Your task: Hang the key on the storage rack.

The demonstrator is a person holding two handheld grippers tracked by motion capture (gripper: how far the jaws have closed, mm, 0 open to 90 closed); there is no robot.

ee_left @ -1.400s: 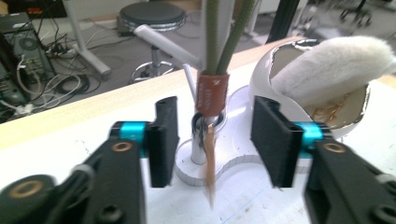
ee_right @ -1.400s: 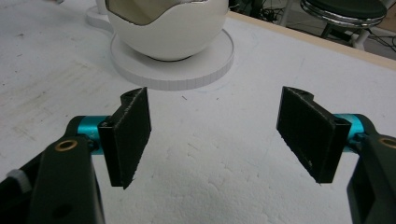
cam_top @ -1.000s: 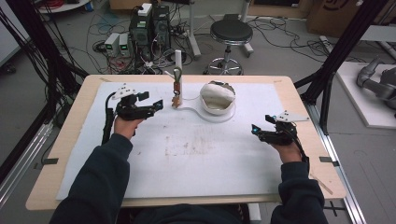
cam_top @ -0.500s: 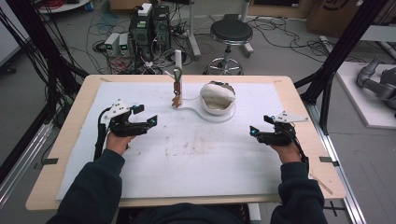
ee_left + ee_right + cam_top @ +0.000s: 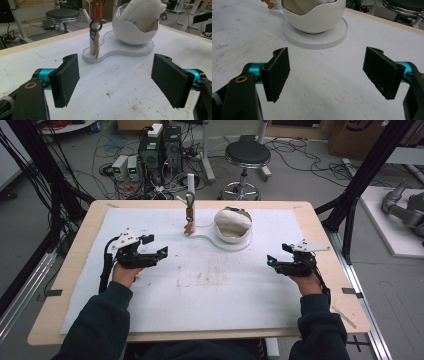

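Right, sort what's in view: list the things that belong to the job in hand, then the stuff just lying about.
Job in hand:
- left gripper, open
- right gripper, open
- white egg-shaped bowl with white padding
- white stand
- post with hanging key ring and orange tag

Lying about:
- stool
- computer boxes
- floor cables

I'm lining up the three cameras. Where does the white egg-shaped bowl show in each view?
High view: white egg-shaped bowl at the table's far centre.
Left gripper view: upper right, stuffed with white padding.
Right gripper view: top centre, cut off by the top edge.
Shared landmark: its flat white base.
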